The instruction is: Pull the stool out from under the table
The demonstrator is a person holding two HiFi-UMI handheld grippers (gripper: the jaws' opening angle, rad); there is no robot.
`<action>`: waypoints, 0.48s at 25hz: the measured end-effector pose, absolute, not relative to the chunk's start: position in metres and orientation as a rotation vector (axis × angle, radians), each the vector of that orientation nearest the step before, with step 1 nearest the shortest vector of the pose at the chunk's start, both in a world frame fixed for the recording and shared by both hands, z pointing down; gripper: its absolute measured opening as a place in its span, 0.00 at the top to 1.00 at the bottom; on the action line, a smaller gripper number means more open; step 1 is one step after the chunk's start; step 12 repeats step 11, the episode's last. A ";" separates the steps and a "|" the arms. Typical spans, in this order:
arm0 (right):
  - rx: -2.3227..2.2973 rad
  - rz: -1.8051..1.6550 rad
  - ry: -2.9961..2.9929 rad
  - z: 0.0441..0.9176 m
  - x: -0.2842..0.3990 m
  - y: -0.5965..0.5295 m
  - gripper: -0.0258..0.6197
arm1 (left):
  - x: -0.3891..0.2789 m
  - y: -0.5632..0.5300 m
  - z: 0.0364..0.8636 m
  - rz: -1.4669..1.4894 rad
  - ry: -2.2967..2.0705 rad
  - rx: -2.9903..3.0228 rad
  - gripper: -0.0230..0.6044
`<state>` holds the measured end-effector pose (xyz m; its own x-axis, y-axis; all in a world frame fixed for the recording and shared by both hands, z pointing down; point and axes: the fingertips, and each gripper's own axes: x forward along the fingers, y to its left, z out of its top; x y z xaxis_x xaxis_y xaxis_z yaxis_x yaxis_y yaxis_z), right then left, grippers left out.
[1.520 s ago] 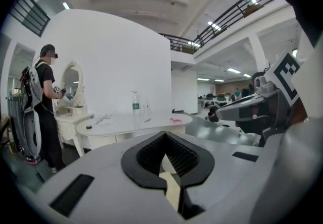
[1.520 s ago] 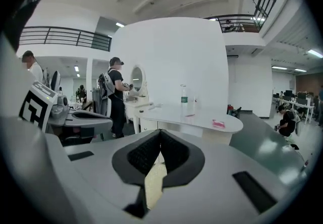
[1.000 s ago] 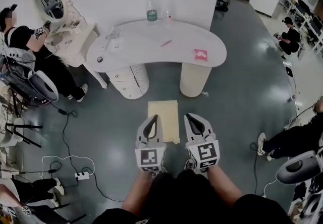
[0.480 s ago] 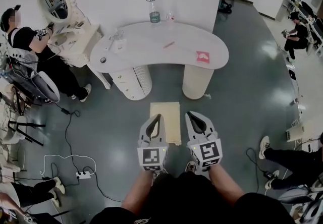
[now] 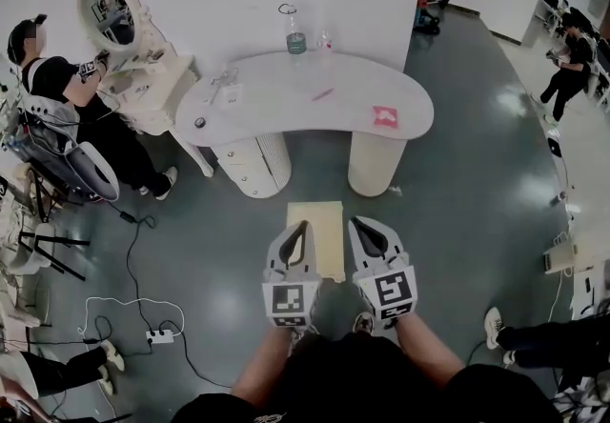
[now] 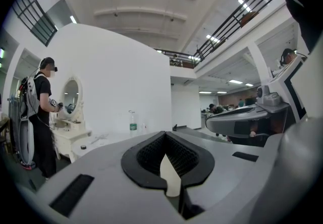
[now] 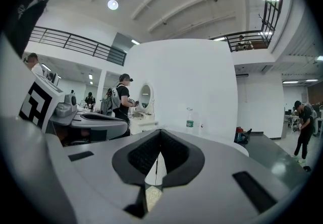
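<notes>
The white curved table (image 5: 276, 111) stands on two round pedestals. The pale stool (image 5: 329, 231) sits on the floor on the table's near side, clear of its top. Further from the table, the left gripper (image 5: 298, 225) and right gripper (image 5: 358, 221) are both clenched on nothing. A bottle (image 5: 296, 35) stands at the table's far edge.

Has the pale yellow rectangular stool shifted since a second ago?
No. The pale yellow stool keeps the same gap from the white ribbed table pedestal.

Open floor (image 5: 448, 221) surrounds the stool (image 5: 317, 235) before the table (image 5: 305, 97).
</notes>
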<state>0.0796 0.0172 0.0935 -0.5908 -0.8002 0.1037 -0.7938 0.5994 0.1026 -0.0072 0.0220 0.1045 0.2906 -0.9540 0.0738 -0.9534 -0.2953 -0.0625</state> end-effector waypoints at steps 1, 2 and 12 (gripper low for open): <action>1.345 -0.071 -2.686 0.093 0.079 0.018 0.95 | -0.007 0.023 0.104 -0.151 1.860 -2.518 0.95; 1.345 -0.074 -2.688 0.092 0.079 0.018 0.95 | -0.007 0.023 0.104 -0.151 1.861 -2.518 0.95; 1.365 -0.062 -2.680 0.093 0.082 0.019 0.95 | -0.002 0.023 0.105 -0.162 1.848 -2.519 0.95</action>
